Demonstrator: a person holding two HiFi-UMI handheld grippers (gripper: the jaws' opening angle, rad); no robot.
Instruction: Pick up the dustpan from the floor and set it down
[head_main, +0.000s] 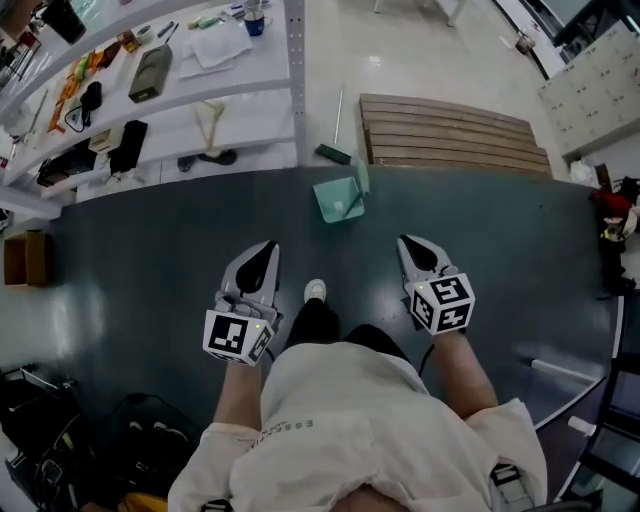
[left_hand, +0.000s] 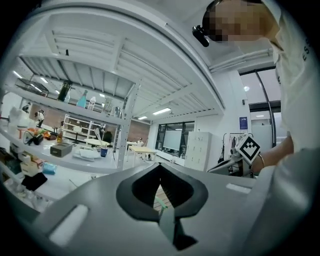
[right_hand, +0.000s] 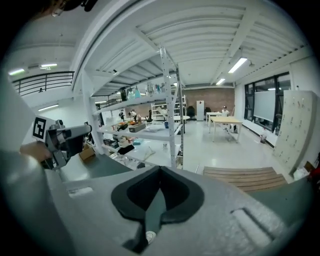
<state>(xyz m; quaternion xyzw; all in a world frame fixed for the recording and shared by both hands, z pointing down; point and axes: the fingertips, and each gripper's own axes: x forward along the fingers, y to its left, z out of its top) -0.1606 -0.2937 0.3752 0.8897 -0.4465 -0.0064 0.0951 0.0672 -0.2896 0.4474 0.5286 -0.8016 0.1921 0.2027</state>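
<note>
Lying flat at the far edge of the dark green floor mat (head_main: 150, 265), upper centre of the head view: a pale green plastic dustpan (head_main: 338, 198), untouched and well apart from both grippers. Just beyond it, a dark-headed broom with a white stick (head_main: 336, 140). To the right of that, a slatted wooden platform (head_main: 455, 132), and at upper left, white metal shelving (head_main: 296, 60) crowded with small items. Held out low at either side of a white shoe (head_main: 315, 290): the left gripper (head_main: 268, 247) and the right gripper (head_main: 406, 243), both aimed toward the dustpan, probably so as to come at it from the near side. Pressed together in each gripper view: the grey fingers (left_hand: 100, 200) of the left and the right's fingers (right_hand: 220, 210), pinching nothing, with only the shaped hollow between each pair left open. Likely kept closed simply for want of anything within reach. Judged as the approach, with no lift begun. Next, by the look of it: closing the distance, spreading one pair of fingers, then clamping onto the handle or raised rear wall, not the thin front lip lying flush with the floor. Cannot tell from here how the handle points. Worth minding the broom so near the pan, easy to knock.
</note>
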